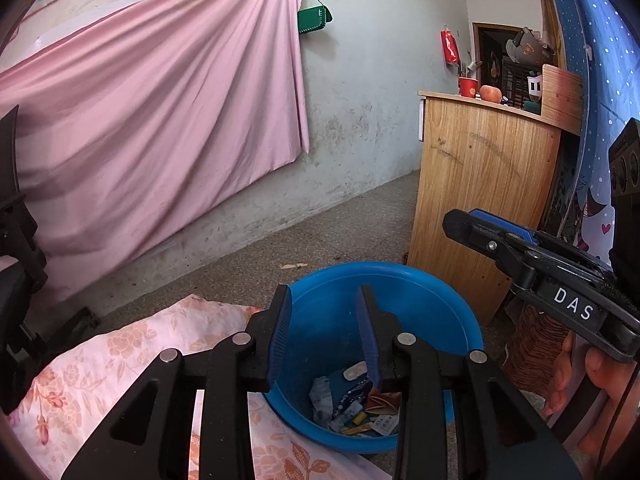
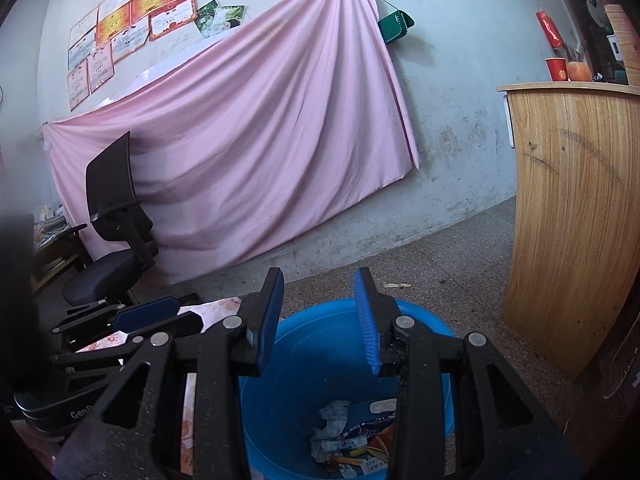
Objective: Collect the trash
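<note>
Left tongs [image 1: 324,336] empty | bucket [image 2: 320,364] wrappers [image 2: 352,436] partly hidden

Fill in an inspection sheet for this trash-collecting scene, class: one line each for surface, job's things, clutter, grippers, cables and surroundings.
Surface: speckled concrete floor; floral bedding beside the bucket.
Job's things: blue bucket holding crumpled paper and wrappers at its bottom.
Clutter: a small scrap on the floor beyond the bucket.
Grippers: left gripper open and empty above the bucket; right gripper open and empty above the bucket.
Cables: a thin black cord by the hand.
Surroundings: pink cloth on the wall, black office chair, wooden cabinet.
</note>
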The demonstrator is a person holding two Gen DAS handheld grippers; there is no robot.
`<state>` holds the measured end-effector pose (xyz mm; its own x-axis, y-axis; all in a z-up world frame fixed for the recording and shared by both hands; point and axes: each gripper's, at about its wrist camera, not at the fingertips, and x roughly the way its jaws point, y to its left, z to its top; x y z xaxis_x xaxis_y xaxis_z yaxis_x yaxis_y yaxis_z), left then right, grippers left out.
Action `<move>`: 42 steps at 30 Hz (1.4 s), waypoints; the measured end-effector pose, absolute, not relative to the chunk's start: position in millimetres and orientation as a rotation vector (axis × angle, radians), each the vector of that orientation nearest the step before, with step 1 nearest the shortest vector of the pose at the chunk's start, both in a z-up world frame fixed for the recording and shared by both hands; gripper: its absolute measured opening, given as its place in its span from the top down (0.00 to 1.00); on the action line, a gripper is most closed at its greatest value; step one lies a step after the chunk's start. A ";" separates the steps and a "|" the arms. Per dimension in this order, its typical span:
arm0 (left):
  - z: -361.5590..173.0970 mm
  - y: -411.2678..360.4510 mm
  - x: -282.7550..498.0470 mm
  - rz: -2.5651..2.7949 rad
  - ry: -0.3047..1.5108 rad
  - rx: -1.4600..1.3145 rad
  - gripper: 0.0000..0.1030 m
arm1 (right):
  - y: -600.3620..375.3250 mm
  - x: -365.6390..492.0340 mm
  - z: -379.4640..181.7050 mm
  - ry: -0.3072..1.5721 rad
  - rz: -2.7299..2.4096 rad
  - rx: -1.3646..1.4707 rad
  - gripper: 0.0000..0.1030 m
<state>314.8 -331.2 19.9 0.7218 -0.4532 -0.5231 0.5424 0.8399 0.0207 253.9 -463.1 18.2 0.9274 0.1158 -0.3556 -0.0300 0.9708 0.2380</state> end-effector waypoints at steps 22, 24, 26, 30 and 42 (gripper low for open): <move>38.0 -265.4 287.8 -0.435 0.538 0.106 0.54 | -449.5 235.6 33.0 0.317 0.035 0.233 0.10; 40.7 -257.9 283.4 -0.421 0.538 0.098 0.52 | -447.1 230.2 35.3 0.297 0.024 0.239 0.00; 44.1 -249.7 277.8 -0.406 0.531 0.087 0.47 | -443.6 225.5 37.7 0.285 0.018 0.233 0.00; 53.2 -229.8 265.3 -0.377 0.504 0.045 0.21 | -434.8 215.7 40.6 0.263 0.004 0.208 0.00; 62.0 -171.8 209.4 -0.271 0.412 -0.011 0.02 | -408.2 169.3 49.8 0.172 0.018 0.195 0.00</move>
